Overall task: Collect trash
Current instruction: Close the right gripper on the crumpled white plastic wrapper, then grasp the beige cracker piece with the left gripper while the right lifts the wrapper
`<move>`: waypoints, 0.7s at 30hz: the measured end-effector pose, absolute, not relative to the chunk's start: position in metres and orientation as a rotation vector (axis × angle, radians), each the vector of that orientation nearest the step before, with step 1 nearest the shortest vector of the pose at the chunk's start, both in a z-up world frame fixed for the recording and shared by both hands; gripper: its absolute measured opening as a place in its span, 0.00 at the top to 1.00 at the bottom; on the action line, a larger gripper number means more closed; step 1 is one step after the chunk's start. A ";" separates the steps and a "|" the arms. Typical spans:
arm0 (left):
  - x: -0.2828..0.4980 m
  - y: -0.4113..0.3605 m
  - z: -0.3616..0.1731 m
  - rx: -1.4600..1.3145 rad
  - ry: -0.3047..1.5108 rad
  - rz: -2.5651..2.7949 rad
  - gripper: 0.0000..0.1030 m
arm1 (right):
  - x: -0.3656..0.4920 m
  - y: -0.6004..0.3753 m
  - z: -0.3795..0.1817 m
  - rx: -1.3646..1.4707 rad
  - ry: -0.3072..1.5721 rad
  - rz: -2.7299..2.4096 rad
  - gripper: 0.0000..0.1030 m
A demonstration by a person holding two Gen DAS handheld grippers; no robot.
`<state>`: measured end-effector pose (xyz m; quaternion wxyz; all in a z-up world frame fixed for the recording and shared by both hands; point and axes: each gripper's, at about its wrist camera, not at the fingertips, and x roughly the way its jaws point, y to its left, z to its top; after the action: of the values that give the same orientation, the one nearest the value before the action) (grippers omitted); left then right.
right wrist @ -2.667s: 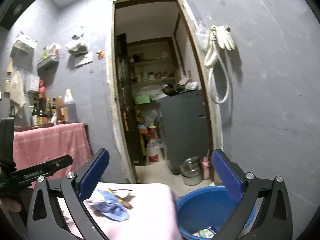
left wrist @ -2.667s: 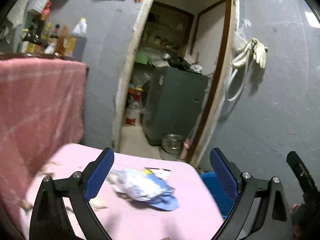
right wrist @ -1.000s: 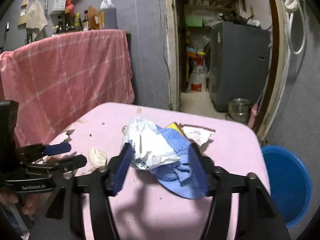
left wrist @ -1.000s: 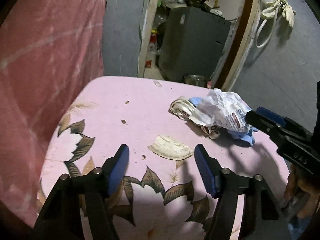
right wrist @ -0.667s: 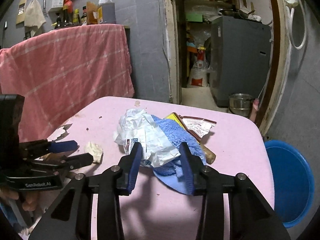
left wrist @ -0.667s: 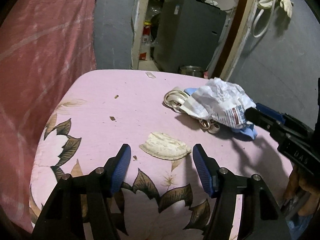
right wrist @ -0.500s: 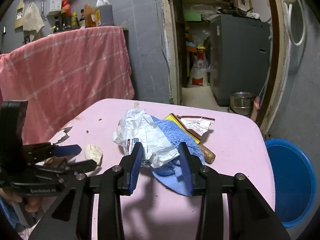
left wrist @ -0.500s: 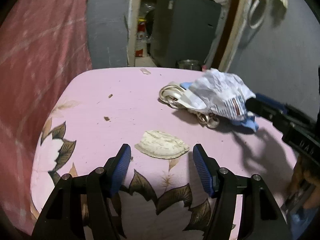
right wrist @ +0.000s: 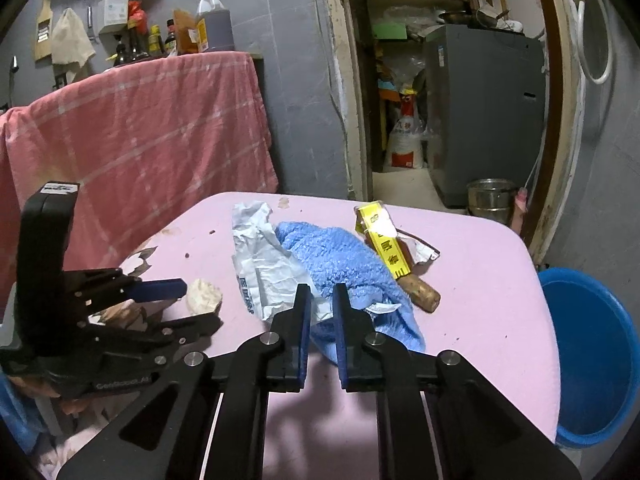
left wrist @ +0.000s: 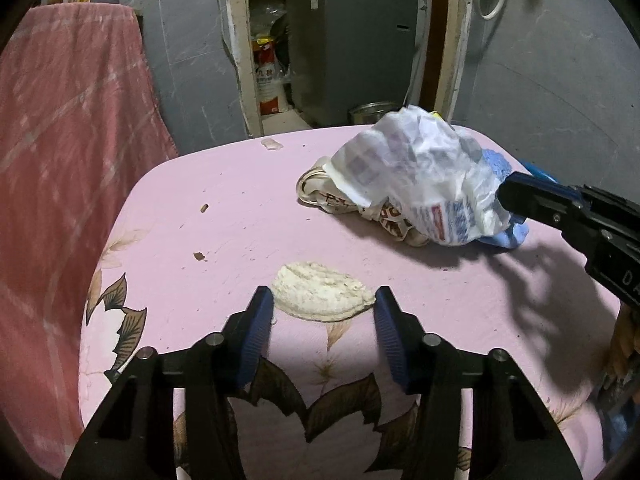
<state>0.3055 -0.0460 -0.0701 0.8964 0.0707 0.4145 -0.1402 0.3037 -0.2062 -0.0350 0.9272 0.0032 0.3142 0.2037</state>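
- While I look down both wrist cameras, a pink tablecloth (left wrist: 240, 216) printed with brown leaves covers the table; its cloth is smooth and dotted with small crumbs.
- One crumpled white plastic bag (left wrist: 424, 176) with red and blue print lies on one fluffy blue towel (right wrist: 336, 256); the bag is thin, creased and partly see-through.
- One flat yellow packet (right wrist: 384, 240) rests on the towel's far side, with one stubby brown cylinder (right wrist: 420, 296) poking out beneath it.
- One pale, rough, shell-shaped scrap (left wrist: 320, 296) sits apart from that heap, near the table's front edge in the left view.
- My left gripper (left wrist: 323, 312) stands spread, its two ribbed blue pads either side of the scrap's near edge; I cannot tell whether they touch it.
- My right gripper (right wrist: 320, 312) is nearly pressed together, pinching a fold of the white plastic bag at the towel's near edge; a narrow slit remains between the pads.
- One round blue plastic basin (right wrist: 592, 360) sits on the floor beside the table's right edge.
- One pink checked cloth (right wrist: 140, 132) hangs over a counter behind the table, with several bottles (right wrist: 212, 24) on top.
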 end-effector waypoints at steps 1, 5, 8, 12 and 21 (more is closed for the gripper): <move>0.305 -0.046 -0.070 0.144 0.858 -0.291 0.56 | 0.303 -0.206 -0.035 0.005 0.646 0.421 0.92; 0.305 -0.042 -0.068 0.126 0.842 -0.275 0.79 | 0.298 -0.201 -0.037 -0.006 0.656 0.442 0.94; 0.306 -0.036 -0.066 0.072 0.847 -0.286 0.81 | 0.294 -0.197 -0.040 -0.013 0.671 0.456 0.94; 0.307 -0.030 -0.063 0.038 0.849 -0.286 0.85 | 0.296 -0.198 -0.044 0.030 0.698 0.479 0.91; 0.308 -0.018 -0.058 -0.011 0.847 -0.287 0.86 | 0.300 -0.189 -0.043 0.035 0.718 0.529 0.67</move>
<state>0.3082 -0.0178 -0.0579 0.9017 -0.0055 0.4095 -0.1388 0.3004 -0.1893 -0.0426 0.9021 0.0168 0.3470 0.2560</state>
